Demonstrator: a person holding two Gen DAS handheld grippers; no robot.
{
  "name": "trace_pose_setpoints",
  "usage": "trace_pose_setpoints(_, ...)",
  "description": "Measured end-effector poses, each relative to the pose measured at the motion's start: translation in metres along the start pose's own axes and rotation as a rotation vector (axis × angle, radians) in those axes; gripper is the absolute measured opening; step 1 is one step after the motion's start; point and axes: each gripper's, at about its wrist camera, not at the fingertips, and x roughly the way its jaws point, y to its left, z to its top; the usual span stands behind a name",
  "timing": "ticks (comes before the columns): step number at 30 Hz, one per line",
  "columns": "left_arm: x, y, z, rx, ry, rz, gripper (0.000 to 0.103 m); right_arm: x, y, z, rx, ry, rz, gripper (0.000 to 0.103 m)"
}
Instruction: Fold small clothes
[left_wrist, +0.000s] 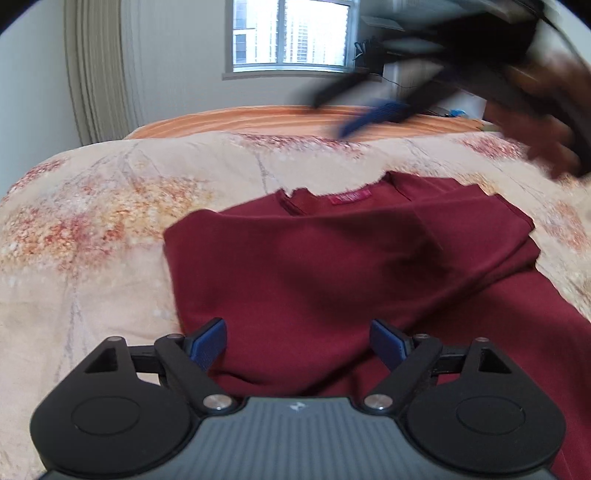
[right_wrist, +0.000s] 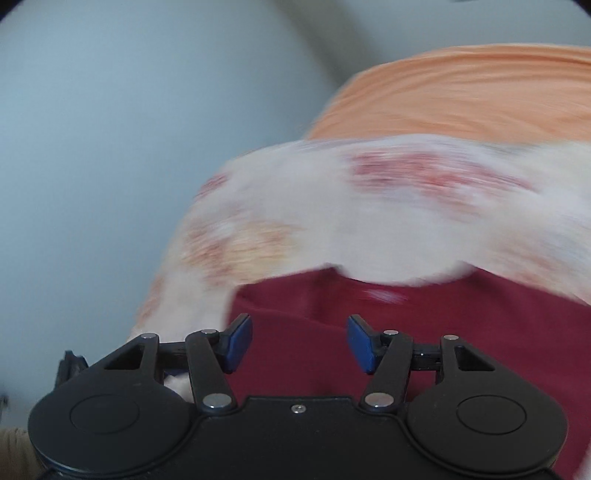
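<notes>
I use the maroon shirt (left_wrist: 332, 266) as my landmark; it lies on the floral bedspread (left_wrist: 92, 221), collar and red neck label (left_wrist: 347, 197) at its far end, toward the window (left_wrist: 291, 33). Its right side is folded over onto the body, with a diagonal fold edge running across the cloth. The left side lies flat, its edge straight against the bedspread.

My left gripper (left_wrist: 297, 341) sits over the shirt's near hem, jaws spread wide, blue pads (left_wrist: 208, 349) apart with only cloth seen below them. Nothing is pinched; I read it as released.

My right gripper (right_wrist: 299, 341) looks over the shirt's collar end from its own camera, blurred by motion. Its jaws stand partly apart and no fabric sits between the pads (right_wrist: 360, 343); released as well. In the left view the same gripper (left_wrist: 369, 110) is a dark smear above and beyond the shirt's far right corner, clear of the cloth, with the hand (left_wrist: 546, 122) holding it at the picture's right edge.

Beyond the shirt's collar, past the bedspread, an orange sheet (left_wrist: 258, 120) runs across. A pale curtain (left_wrist: 96, 70) hangs far left of the shirt.
</notes>
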Motion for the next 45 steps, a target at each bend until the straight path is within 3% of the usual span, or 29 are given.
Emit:
trace_pose_setpoints(2, -0.001, -0.004, -0.005, 0.011, 0.027, 0.002, 0.088, 0.051, 0.023, 0.026, -0.044, 0.051, 0.055, 0.040)
trace_pose_setpoints(3, -0.004, -0.005, -0.007, 0.019, 0.016, 0.008, 0.088, 0.076, 0.031, 0.036, -0.061, 0.087, 0.070, 0.036)
trace_pose_setpoints(7, -0.019, 0.003, -0.018, -0.029, -0.005, 0.029, 0.088, 0.146, 0.056, 0.054, -0.142, 0.263, 0.000, 0.035)
trace_pose_setpoints(10, -0.016, 0.010, -0.027, -0.067, 0.024, 0.020, 0.089, 0.173, 0.058, 0.049, -0.164, 0.380, -0.021, 0.035)
trace_pose_setpoints(11, -0.012, 0.010, -0.031, -0.067, 0.048, 0.020, 0.090, 0.178, 0.058, 0.045, -0.173, 0.402, -0.030, 0.030)
trace_pose_setpoints(12, -0.007, 0.010, -0.034, -0.065, 0.075, 0.020, 0.090, 0.183, 0.058, 0.043, -0.184, 0.411, -0.045, 0.022)
trace_pose_setpoints(13, -0.002, 0.009, -0.038, -0.061, 0.096, 0.021, 0.090, 0.185, 0.057, 0.042, -0.177, 0.412, -0.056, 0.002)
trace_pose_setpoints(17, 0.005, 0.002, -0.055, -0.041, 0.115, 0.053, 0.090, 0.183, 0.037, 0.051, -0.036, 0.272, -0.088, 0.002)
trace_pose_setpoints(19, 0.003, 0.002, -0.057, -0.045, 0.113, 0.058, 0.090, 0.184, 0.027, 0.047, -0.002, 0.245, -0.132, 0.002)
trace_pose_setpoints(21, -0.007, 0.007, -0.053, -0.070, 0.108, 0.054, 0.087, 0.181, 0.016, 0.042, 0.065, 0.223, -0.112, 0.011)
trace_pose_setpoints(22, -0.013, 0.012, -0.050, -0.090, 0.099, 0.057, 0.087, 0.171, 0.010, 0.043, 0.117, 0.184, -0.082, 0.021)
trace_pose_setpoints(24, -0.032, 0.023, -0.043, -0.133, 0.043, 0.055, 0.088, 0.131, 0.006, 0.045, 0.162, 0.054, -0.025, 0.033)
trace_pose_setpoints(26, -0.043, 0.031, -0.033, -0.156, -0.018, 0.029, 0.093, 0.085, 0.002, 0.039, 0.150, -0.048, 0.021, 0.061)
trace_pose_setpoints(28, -0.041, 0.037, -0.019, -0.178, -0.054, -0.015, 0.093, 0.042, -0.011, 0.021, 0.156, -0.104, 0.040, 0.071)
trace_pose_setpoints(31, -0.020, 0.046, 0.002, -0.227, -0.069, -0.104, 0.093, -0.006, -0.046, -0.017, 0.255, -0.109, 0.056, 0.071)
trace_pose_setpoints(35, 0.024, 0.055, 0.028, -0.285, -0.032, -0.225, 0.093, -0.052, -0.102, -0.071, 0.450, -0.142, 0.064, 0.071)
trace_pose_setpoints(37, 0.053, 0.059, 0.036, -0.315, 0.019, -0.234, 0.093, -0.068, -0.129, -0.095, 0.540, -0.171, 0.063, 0.072)
trace_pose_setpoints(39, 0.073, 0.071, 0.034, -0.372, 0.076, -0.203, 0.077, -0.086, -0.151, -0.112, 0.588, -0.197, -0.009, 0.073)
trace_pose_setpoints(41, 0.074, 0.080, 0.035, -0.420, 0.092, -0.204, 0.072, -0.108, -0.169, -0.130, 0.634, -0.237, -0.066, 0.060)
trace_pose_setpoints(42, 0.067, 0.080, 0.036, -0.424, 0.083, -0.195, 0.075, -0.118, -0.172, -0.135, 0.656, -0.257, -0.065, 0.061)
trace_pose_setpoints(45, 0.035, 0.063, 0.029, -0.360, 0.056, -0.158, 0.099, -0.134, -0.157, -0.144, 0.574, -0.255, -0.027, 0.083)
